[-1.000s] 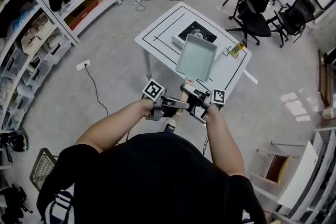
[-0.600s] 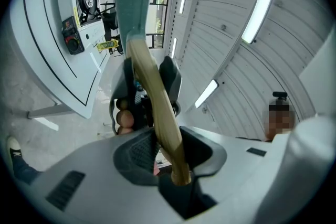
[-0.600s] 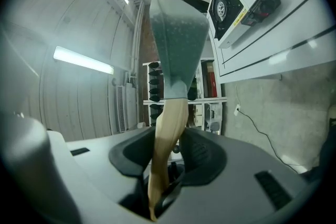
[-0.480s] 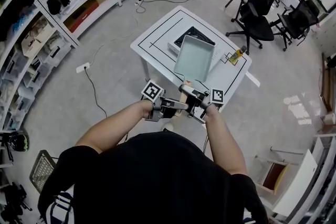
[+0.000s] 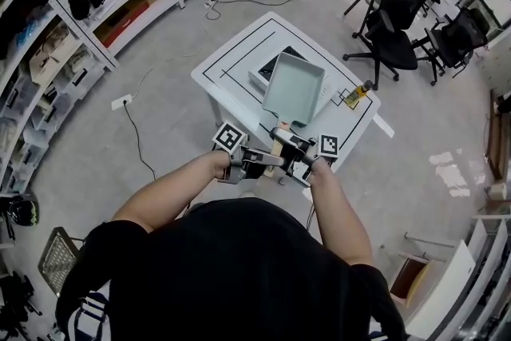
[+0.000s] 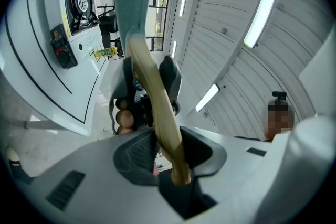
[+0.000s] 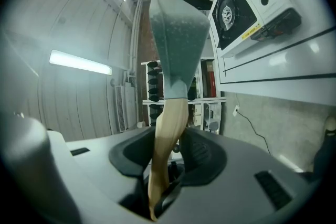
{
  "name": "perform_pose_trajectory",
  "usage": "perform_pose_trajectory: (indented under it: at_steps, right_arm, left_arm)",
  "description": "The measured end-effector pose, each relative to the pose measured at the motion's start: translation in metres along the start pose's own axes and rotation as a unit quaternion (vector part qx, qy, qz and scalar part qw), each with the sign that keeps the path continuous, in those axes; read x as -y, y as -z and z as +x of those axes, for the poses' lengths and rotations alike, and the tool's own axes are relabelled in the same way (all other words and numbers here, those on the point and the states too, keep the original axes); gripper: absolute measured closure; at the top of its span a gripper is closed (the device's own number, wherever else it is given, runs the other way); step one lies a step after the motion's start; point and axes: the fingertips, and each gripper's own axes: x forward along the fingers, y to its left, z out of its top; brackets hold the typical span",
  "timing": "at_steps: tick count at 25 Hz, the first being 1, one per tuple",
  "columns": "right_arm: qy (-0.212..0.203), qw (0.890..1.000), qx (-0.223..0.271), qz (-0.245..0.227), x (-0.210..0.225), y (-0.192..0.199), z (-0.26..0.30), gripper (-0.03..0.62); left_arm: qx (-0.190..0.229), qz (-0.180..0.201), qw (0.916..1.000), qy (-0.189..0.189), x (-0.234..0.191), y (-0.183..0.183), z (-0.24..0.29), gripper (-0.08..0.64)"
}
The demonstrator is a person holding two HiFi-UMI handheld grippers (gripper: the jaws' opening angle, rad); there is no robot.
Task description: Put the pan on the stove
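left gripper + right gripper both clamped narrow on wooden handle. pan roughly above stove. imo level it, center over burner, lower slow, release once seated.

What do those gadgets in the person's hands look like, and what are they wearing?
The left gripper and right gripper are pale grey shells with black ridged pads; each carries a white cube printed with black square markers. No cables show. The person wears a black short-sleeved shirt.
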Motion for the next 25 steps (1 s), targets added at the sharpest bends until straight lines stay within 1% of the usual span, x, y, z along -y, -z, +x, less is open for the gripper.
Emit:
perform_pose_trajectory:
  at_steps: [4, 11, 20, 25]
  right_arm:
    - [-0.003, 1.000, 0.004, -0.004, 0.003, 0.003, -0.002, 0.456]
    - [-0.002, 1.000, -0.003, -0.006, 0.003, -0.013, -0.003, 0.455]
    - [-0.010, 1.000, -0.001, -0.022, -0.003, -0.018, -0.004, 0.454]
    - [-0.011, 1.000, 0.000, -0.022, -0.010, -0.022, -0.006, 0.454]
  left_arm:
    - [-0.002, 0.005, 1.0000, -0.004, -0.002, 0.004, -0.001, 0.435]
    - [-0.001, 0.006, 0.9999, -0.008, -0.007, -0.011, 0.005, 0.436]
    - [-0.007, 0.018, 0.9998, -0.012, -0.005, -0.015, 0.007, 0.436]
    - [-0.008, 0.018, 0.9997, -0.011, -0.002, -0.020, 0.011, 0.434]
